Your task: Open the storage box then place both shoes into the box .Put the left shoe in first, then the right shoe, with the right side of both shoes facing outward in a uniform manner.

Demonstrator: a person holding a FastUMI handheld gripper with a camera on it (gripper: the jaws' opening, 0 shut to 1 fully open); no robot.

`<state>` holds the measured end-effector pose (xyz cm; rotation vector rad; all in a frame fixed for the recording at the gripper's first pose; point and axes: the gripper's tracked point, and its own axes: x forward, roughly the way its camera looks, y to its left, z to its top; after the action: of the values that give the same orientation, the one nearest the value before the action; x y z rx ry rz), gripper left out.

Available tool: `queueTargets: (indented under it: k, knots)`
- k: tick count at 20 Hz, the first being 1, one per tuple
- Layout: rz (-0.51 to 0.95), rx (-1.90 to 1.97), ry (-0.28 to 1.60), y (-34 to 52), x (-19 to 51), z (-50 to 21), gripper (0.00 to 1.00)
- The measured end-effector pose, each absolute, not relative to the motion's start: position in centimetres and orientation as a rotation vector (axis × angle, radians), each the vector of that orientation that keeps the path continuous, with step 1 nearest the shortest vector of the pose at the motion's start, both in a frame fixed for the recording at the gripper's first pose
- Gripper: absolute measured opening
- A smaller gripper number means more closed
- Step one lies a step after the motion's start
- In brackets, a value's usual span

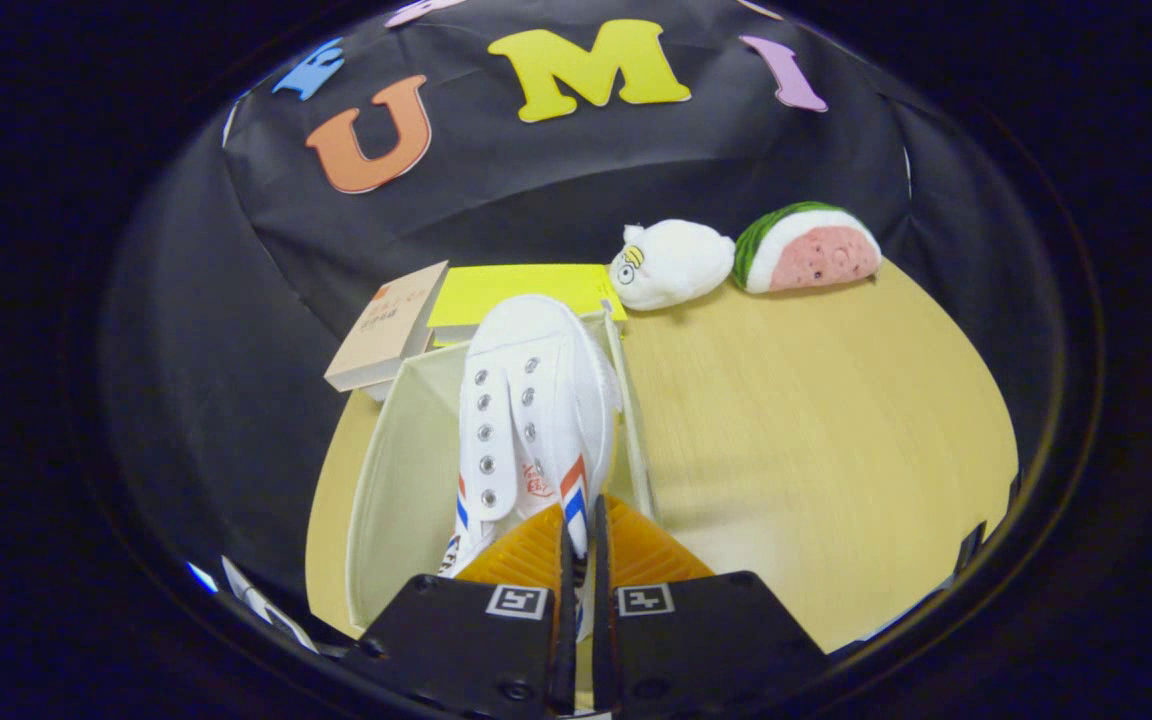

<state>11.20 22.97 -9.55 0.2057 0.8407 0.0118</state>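
Gripper: fingers clamped on shoe's heel edge.
Shoe: white canvas, metal eyelets, red-blue stripes; over open storage box, toe pointing away.
Surface: pale wood table; books, plush toys beyond.

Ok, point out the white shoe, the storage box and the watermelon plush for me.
white shoe (pixel 526 400): gripper view, on the laced upper; the claw (pixel 581 560) is shut on its heel.
storage box (pixel 406 470): gripper view, on its inner left wall.
watermelon plush (pixel 816 255): gripper view, on the pink face.

white shoe | above open storage box | toe pointing away
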Motion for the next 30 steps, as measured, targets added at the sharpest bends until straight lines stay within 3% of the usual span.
queueTargets:
  k: [2, 6, 10, 25, 28, 30]
  knots:
    - [-0.006, 0.179, 0.808, 23.3, 11.2, -9.4, 0.18]
    - [-0.039, 0.057, 0.635, 22.3, 11.6, -6.8, 0.42]
    - [-0.083, -0.09, 0.404, 20.6, 11.4, -2.4, 0.84]
    - [-0.02, -0.069, 0.04, 12.1, 5.4, 3.1, 0.88]
    - [-0.01, -0.072, 0.008, 10.6, 4.9, 3.4, 1.0]
    - [-0.012, -0.05, 0.007, 9.3, 4.9, 3.2, 1.0]
